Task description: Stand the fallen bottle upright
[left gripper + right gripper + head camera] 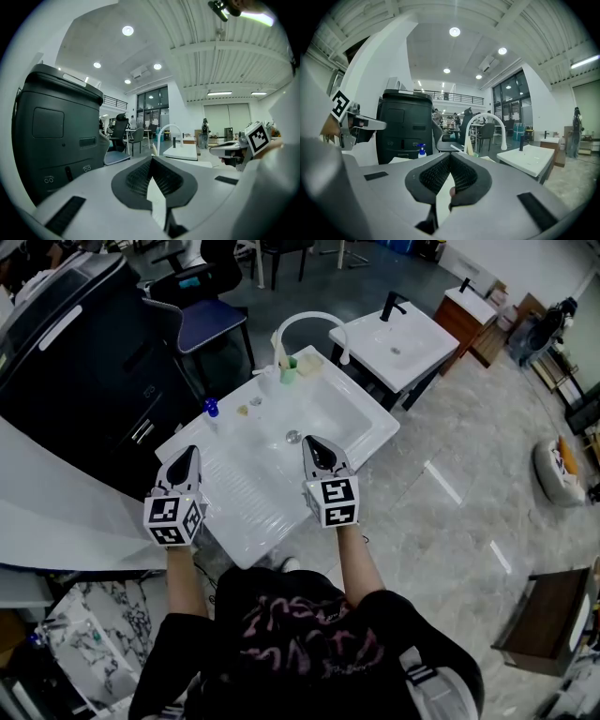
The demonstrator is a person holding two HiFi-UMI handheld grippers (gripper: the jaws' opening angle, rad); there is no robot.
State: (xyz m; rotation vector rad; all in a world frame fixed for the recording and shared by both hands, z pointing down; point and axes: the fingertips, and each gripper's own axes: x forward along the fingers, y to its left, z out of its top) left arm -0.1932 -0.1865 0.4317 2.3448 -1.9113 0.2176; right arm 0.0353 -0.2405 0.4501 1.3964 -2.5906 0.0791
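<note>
A small clear plastic bottle with a blue pump top point(210, 412) is seen standing upright at the back left corner of the white glossy sink unit point(370, 423), well ahead of both grippers and touched by neither. In the right gripper view the same bottle point(421, 151) is shown erect, its blue nozzle above a pale rounded body (the label cannot be read). The sink unit is formed as a smooth rectangular basin beside a ribbed draining board point(239, 488), and a tall white arched tap point(305, 320) is mounted at its far edge, with a pale green cup point(290, 368) set just beside the tap's base. The left gripper point(190, 452) is held over the board's left edge; its black, mesh-textured pads are pressed together at the tips with nothing between them, as is shown in the left gripper view point(151, 158). The right gripper point(312, 442) is held over the basin's near side, its jaws likewise closed on nothing point(450, 155). Left of the sink a large dark matt cabinet with rounded corners point(66, 343) is placed, and behind it a blue-seated office chair point(211, 320). A second white basin with a black tap point(394, 343) is set on the glossy grey marbled floor point(469, 427).
</note>
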